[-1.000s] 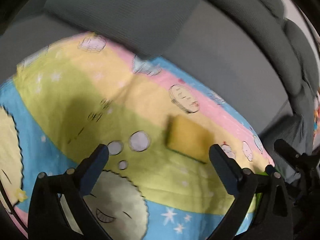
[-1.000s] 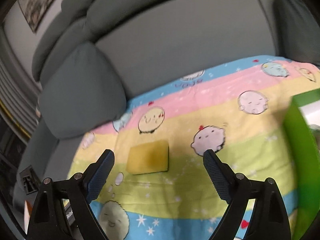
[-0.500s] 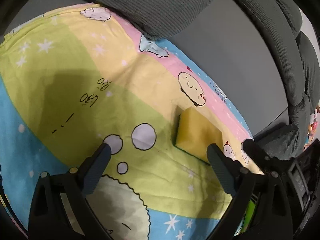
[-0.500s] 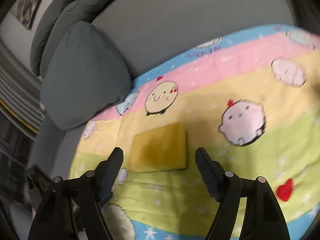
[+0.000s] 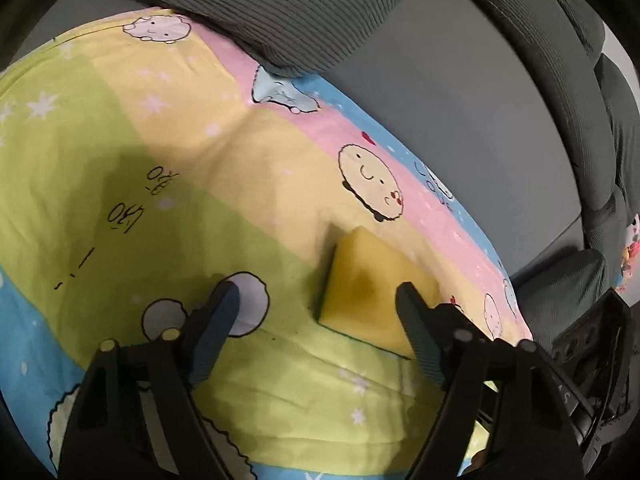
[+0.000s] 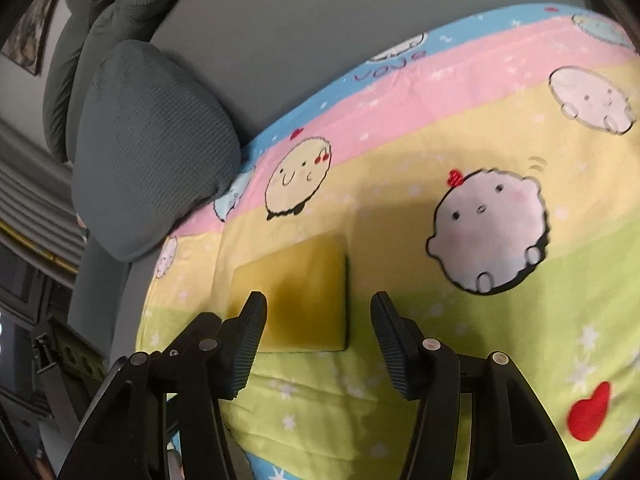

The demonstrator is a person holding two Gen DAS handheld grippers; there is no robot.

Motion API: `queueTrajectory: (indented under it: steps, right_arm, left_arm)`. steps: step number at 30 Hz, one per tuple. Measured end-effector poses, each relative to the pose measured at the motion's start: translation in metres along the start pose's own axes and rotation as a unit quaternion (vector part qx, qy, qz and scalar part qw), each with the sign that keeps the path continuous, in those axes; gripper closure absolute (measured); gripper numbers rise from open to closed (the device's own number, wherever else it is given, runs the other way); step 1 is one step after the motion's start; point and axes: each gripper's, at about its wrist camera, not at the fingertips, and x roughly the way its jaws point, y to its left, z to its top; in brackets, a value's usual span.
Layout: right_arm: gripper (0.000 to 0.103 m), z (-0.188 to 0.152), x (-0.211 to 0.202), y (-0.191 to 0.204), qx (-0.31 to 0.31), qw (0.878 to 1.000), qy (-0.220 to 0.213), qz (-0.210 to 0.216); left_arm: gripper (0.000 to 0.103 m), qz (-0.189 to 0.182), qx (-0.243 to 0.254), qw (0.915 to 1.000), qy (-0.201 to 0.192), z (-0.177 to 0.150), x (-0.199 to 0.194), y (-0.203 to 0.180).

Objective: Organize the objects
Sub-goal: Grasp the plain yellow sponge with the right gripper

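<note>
**Both grippers angled down over the sponge, jaws narrowing**

Pose: You hold the left gripper (image 5: pixel 316 300) pitched steeply downward toward the cloth (image 5: pixel 120 128). Its jaws are closing, and nothing is pinched; the sponge (image 5: pixel 372 292) lies ahead, its near right corner hidden behind the right finger (image 5: pixel 416 336). Whether that finger touches the sponge you cannot tell from this view. The left finger (image 5: pixel 216 328) stands over a printed white bubble, apart from the sponge.

You hold the right gripper (image 6: pixel 318 320) at a similar downward tilt. Its jaws are closing too. The left pad (image 6: pixel 250 340) overlaps the sponge's (image 6: pixel 304 296) near left corner in the picture, while the right pad (image 6: pixel 390 344) stands clear of the sponge's right edge. No squeeze is visible, so the fingers read as released.

Materials: The sponge is a flat yellow rectangular block with soft, blunt edges and a darker shaded patch near its middle. It rests on the yellow and green stripes of the cloth, just below a round cartoon face. The cloth is thin printed fabric, striped blue, pink, yellow and green, lightly creased, scattered with stars and round characters. A ribbed grey cushion (image 6: pixel 152 148) presses onto the cloth's edge. The smooth grey sofa seat (image 5: pixel 460 92) lies beyond.
</note>
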Motion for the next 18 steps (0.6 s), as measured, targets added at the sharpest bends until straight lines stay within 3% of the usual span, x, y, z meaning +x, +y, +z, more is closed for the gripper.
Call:
queueTrajectory:
  steps: [2, 6, 11, 13, 18]
  right_arm:
    - [0.047, -0.001, 0.002, 0.002, -0.004, 1.0, 0.0, 0.001]
    - [0.051, -0.005, 0.005, 0.003, -0.004, 1.0, 0.003, 0.001]
    - [0.055, -0.005, 0.004, 0.003, -0.005, 1.0, 0.002, 0.003]
    - [0.059, -0.005, 0.005, 0.004, -0.008, 1.0, 0.006, 0.003]
    - [0.06, -0.005, 0.001, -0.001, -0.004, 1.0, 0.007, 0.005]
  left_arm:
    - [0.043, 0.002, 0.003, 1.0, 0.003, 0.001, 0.002, 0.001]
    - [0.045, -0.013, -0.014, 0.9998, 0.005, 0.002, 0.002, 0.005]
    - [0.056, -0.008, 0.025, 0.9996, 0.014, -0.004, 0.006, -0.012]
    - [0.068, -0.028, 0.025, 0.9987, 0.034, -0.007, 0.012, -0.014]
    - [0.068, -0.043, 0.015, 0.9981, 0.041, -0.009, 0.018, -0.011]
